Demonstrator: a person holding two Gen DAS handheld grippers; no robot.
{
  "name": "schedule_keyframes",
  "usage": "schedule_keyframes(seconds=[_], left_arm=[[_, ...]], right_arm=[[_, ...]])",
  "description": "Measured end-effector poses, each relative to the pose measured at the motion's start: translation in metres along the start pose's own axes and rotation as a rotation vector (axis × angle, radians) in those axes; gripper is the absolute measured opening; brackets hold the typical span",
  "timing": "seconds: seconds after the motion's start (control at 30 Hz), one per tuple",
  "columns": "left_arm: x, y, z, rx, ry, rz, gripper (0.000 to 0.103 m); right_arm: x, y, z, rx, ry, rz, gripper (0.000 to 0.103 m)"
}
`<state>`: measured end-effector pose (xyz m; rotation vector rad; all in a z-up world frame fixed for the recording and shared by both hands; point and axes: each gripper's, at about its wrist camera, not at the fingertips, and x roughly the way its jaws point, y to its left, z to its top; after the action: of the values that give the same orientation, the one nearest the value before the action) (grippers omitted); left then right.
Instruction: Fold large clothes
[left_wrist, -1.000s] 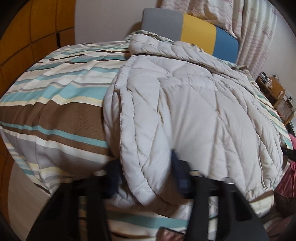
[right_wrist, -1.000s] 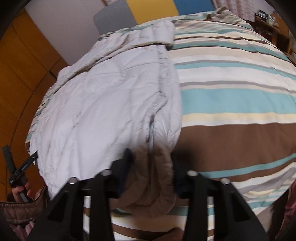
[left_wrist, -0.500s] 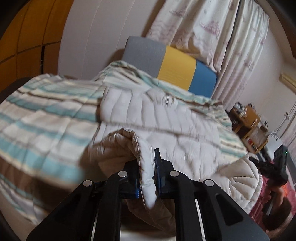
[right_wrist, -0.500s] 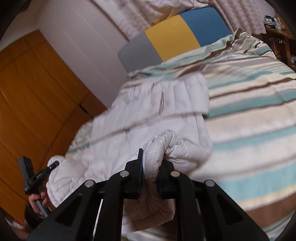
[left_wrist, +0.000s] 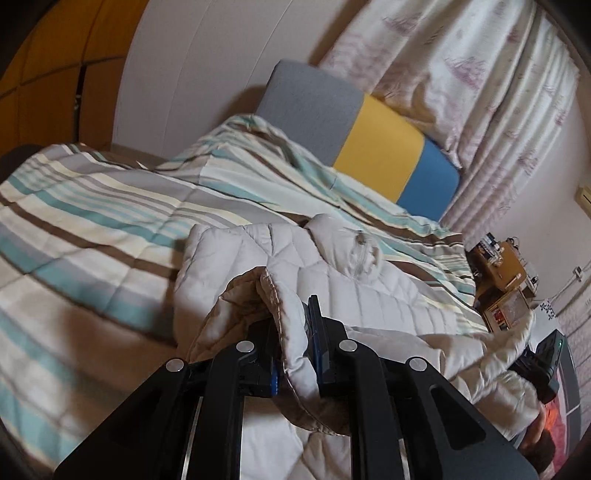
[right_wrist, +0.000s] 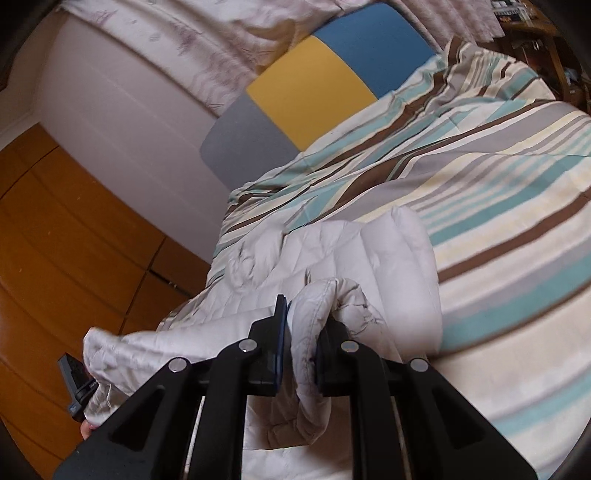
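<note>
A pale beige quilted puffer jacket (left_wrist: 369, 295) lies on a striped bed; it also shows in the right wrist view (right_wrist: 351, 251). My left gripper (left_wrist: 295, 332) is shut on the jacket's bottom hem and holds it lifted, folded over toward the collar (left_wrist: 354, 251). My right gripper (right_wrist: 301, 332) is shut on the hem at the other corner, also lifted above the jacket. Each gripper shows at the edge of the other's view: the right one (left_wrist: 546, 362) and the left one (right_wrist: 77, 380).
The bed has a teal, brown and cream striped duvet (left_wrist: 92, 229). A grey, yellow and blue headboard (left_wrist: 369, 140) stands behind it with curtains (left_wrist: 461, 74) above. An orange wooden wardrobe (right_wrist: 55, 258) is at the left. A cluttered wooden side table (left_wrist: 506, 273) stands right of the bed.
Both grippers closed on the jacket's hem, lifted it off the bed and carried it forward toward the collar. The lower half of the jacket now folds over the upper half.
</note>
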<state>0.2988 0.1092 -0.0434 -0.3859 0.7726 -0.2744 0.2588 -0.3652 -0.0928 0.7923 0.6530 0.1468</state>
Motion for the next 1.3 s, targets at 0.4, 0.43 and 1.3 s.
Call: schedule_keyframes(seconds=[0.4, 0.43, 1.3], left_arm=[[0.074, 0.032, 0.028, -0.064, 0.066, 0.013, 0.024], [0.074, 0.033, 0.028, -0.068, 0.06, 0.003, 0.027], [0.082, 0.084, -0.045, -0.136, 0.135, 0.057, 0.058]], right_arm=[[0.073, -0.051, 0.034, 0.105, -0.001, -0.006, 0.014], [0.076, -0.053, 0.034, 0.103, -0.004, -0.008, 0.014], [0.09, -0.072, -0.027, -0.002, 0.14, -0.131, 0.054]])
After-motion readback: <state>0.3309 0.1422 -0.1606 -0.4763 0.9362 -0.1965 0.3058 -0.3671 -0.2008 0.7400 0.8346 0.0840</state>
